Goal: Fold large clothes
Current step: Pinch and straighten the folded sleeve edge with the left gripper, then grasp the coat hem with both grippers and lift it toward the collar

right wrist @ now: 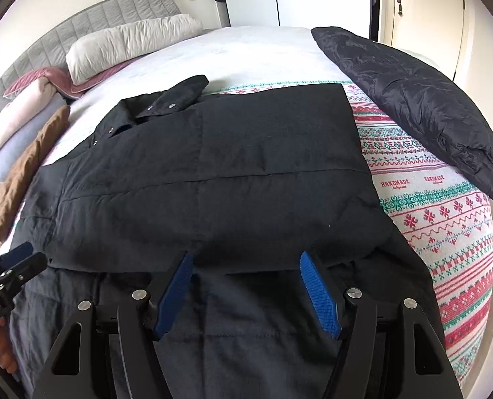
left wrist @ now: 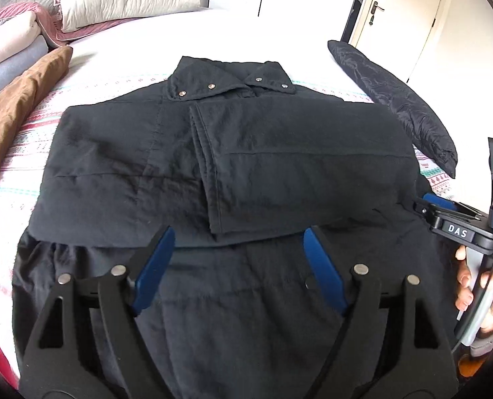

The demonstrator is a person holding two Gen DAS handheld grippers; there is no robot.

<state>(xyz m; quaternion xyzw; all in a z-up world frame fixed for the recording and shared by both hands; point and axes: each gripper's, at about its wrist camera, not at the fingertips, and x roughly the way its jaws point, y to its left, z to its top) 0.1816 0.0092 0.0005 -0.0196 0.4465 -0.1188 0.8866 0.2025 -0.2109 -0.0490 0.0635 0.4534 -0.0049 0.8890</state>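
A large black coat (left wrist: 233, 153) lies flat on the bed, collar with metal snaps (left wrist: 210, 85) at the far end, both sleeves folded across its chest. My left gripper (left wrist: 238, 236) hovers over the coat's lower part, its blue pads wide apart with nothing between them. In the right wrist view the same coat (right wrist: 233, 173) spreads ahead, and my right gripper (right wrist: 246, 259) stands open just above the fabric near the folded sleeve's edge, gripping nothing. The right gripper (left wrist: 427, 201) also shows at the right edge of the left wrist view, held by a hand (left wrist: 479, 286).
A patterned blanket (right wrist: 445, 219) covers the bed. A black puffer jacket (right wrist: 409, 99) lies at the far right, a brown garment (left wrist: 17, 109) at the left. Pillows (left wrist: 123, 0) and folded bedding (left wrist: 10, 43) sit by the headboard. A door (left wrist: 399, 10) stands behind.
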